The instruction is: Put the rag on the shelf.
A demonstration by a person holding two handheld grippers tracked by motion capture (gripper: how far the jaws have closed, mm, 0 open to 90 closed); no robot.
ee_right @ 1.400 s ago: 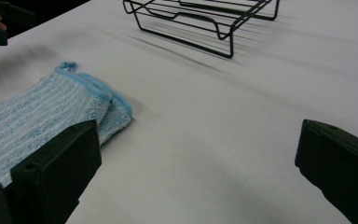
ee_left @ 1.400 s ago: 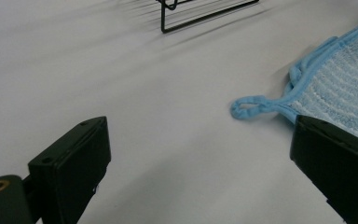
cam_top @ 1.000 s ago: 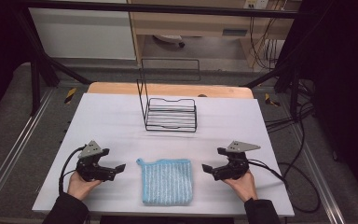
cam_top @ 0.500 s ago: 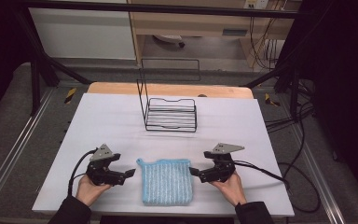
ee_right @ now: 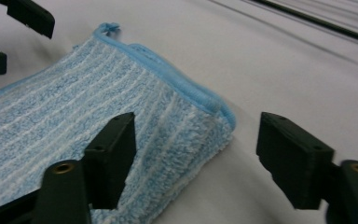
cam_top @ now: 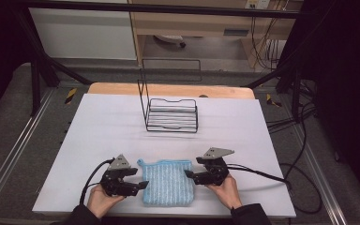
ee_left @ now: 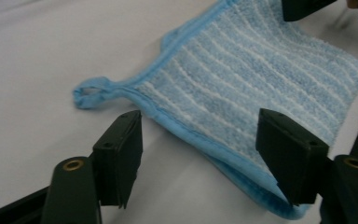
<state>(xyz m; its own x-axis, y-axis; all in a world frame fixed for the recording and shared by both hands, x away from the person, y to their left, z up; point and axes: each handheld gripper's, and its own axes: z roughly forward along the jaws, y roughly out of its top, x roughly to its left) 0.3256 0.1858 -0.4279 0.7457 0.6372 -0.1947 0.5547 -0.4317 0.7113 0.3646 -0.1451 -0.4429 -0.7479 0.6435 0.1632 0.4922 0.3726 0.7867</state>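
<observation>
1. The folded blue cloth [cam_top: 168, 182] lay flat near the table's [cam_top: 98, 126] front edge.
2. The left gripper [cam_top: 140, 185] and right gripper [cam_top: 188, 175] flanked it, jaws apart and just closing over its side edges, not yet pressing.

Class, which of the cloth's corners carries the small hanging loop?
The far corner on the left gripper's side: the blue cloth's loop sticks out there.

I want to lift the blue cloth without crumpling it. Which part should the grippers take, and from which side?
Probably its two side edges. The blue cloth lies flat and folded; the left gripper and right gripper, jaws just closing, already straddle those thick hems from either side.
</observation>
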